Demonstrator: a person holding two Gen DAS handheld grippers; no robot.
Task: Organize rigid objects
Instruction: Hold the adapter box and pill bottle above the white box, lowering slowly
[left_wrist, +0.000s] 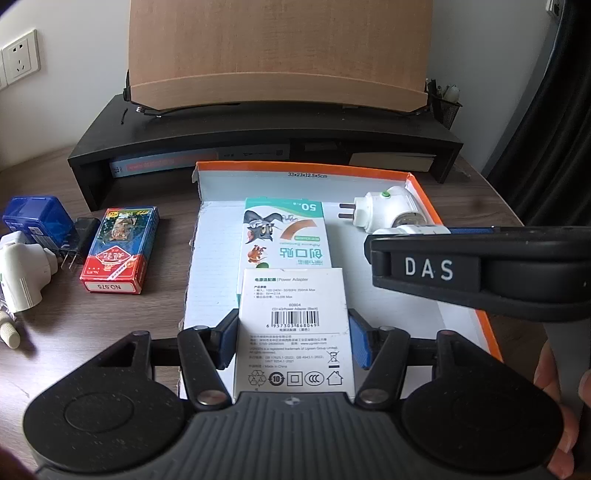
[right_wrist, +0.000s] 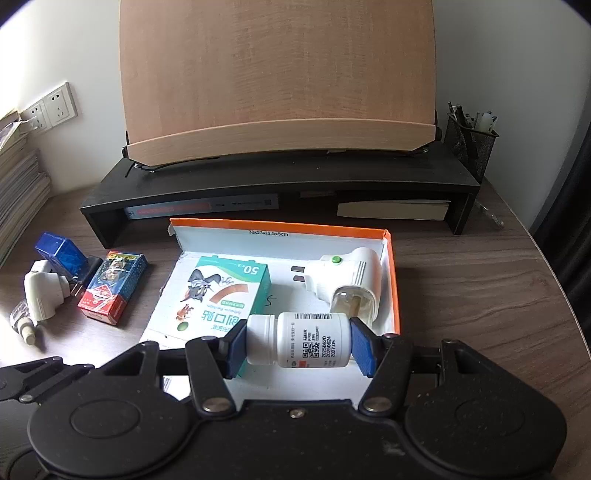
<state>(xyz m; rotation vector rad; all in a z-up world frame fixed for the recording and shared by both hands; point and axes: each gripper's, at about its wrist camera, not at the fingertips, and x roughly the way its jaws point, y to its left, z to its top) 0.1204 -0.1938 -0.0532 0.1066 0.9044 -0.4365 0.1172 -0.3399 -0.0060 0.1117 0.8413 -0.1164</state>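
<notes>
Blue pads of the left gripper (left_wrist: 293, 341) pinch a white cardboard power-adapter box (left_wrist: 293, 328) by its two side edges; the box's lower end is hidden behind the gripper's grey body, and its small print is mostly too fine to read. The right gripper (right_wrist: 299, 345) clamps a white plastic pill bottle (right_wrist: 299, 341) lying sideways, one pad on the cap and one on the base, held above the near part of the tray. In the left wrist view this gripper crosses the right edge as a black bar, with part of a hand (left_wrist: 561, 402) cut off at the corner.

Both held things hang over a shallow white cardboard tray with an orange rim (right_wrist: 394, 280). Inside it lies a teal-and-white bandage box with a cartoon print (right_wrist: 221, 295), its near end hidden behind the bottle, and a white plug-in device with a green button (right_wrist: 347, 280).

Left of the tray, on the dark wood-grain desk (right_wrist: 461, 288), sit a red-and-blue card pack (left_wrist: 120, 249), a blue plastic case (left_wrist: 37, 221) and another white plug-in device (left_wrist: 24, 269), cut by the frame edge. Behind stands a black monitor riser (right_wrist: 280, 177); what lies under it is too shadowed to tell.
</notes>
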